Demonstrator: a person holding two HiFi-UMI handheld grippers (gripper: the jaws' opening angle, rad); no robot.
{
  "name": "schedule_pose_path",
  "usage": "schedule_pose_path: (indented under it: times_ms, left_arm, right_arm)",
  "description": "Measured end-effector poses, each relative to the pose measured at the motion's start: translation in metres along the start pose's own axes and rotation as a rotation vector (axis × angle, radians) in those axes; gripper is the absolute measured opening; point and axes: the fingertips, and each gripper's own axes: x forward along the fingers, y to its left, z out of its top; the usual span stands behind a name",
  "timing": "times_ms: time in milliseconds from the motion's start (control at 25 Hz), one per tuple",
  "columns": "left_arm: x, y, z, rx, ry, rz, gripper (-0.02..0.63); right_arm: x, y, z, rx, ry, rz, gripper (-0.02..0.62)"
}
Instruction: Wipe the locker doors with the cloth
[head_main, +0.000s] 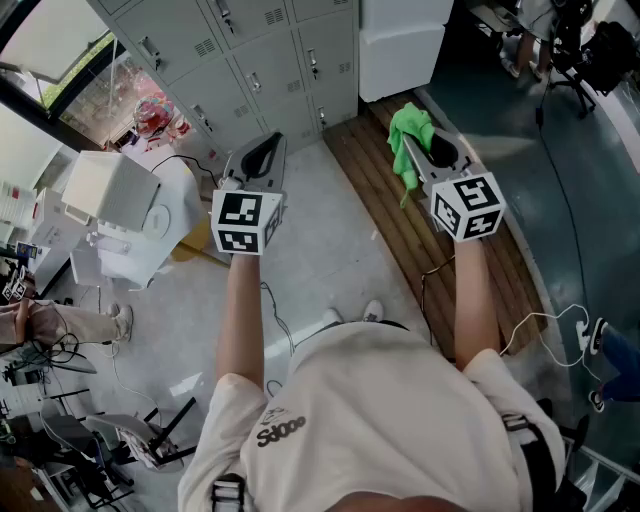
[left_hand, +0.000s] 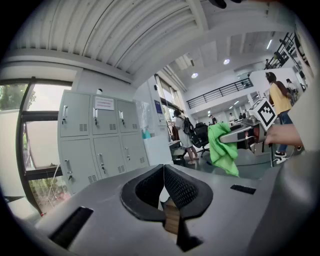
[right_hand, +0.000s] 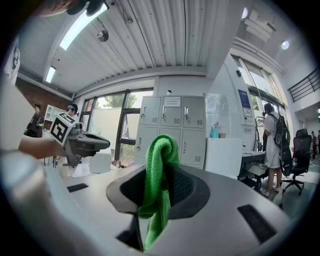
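Now my right tongs (right_hand: 161, 172) pinch the one green cloth (right_hand: 160, 150), well apart from the grey lockers (head_main: 262, 60). My left tongs (left_hand: 163, 175) are pressed together, empty. Pale floor (head_main: 330, 250) and one wooden strip (head_main: 370, 170) meet those lockers.

My left gripper (left_hand: 163, 172) has its jaws pressed together with nothing between them. Grey lockers (left_hand: 100, 142) stand ahead, to the left. At right, my right gripper (left_hand: 241, 134) holds a green cloth (left_hand: 222, 152).
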Motion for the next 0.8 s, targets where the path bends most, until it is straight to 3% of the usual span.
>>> schedule_pose_path:
  times_ms: [440,800]
  left_arm:
    - [0.054,-0.013,-0.004,-0.007,0.023,0.021,0.018]
    - [0.116,0.000,-0.010,-0.025,0.028,0.022,0.018]
  right_arm:
    - [0.015,-0.063,-0.013,0.017,-0.007,0.013,0.081]
    - [0.063,-0.108,-0.025,0.010,0.000,0.062,0.081]
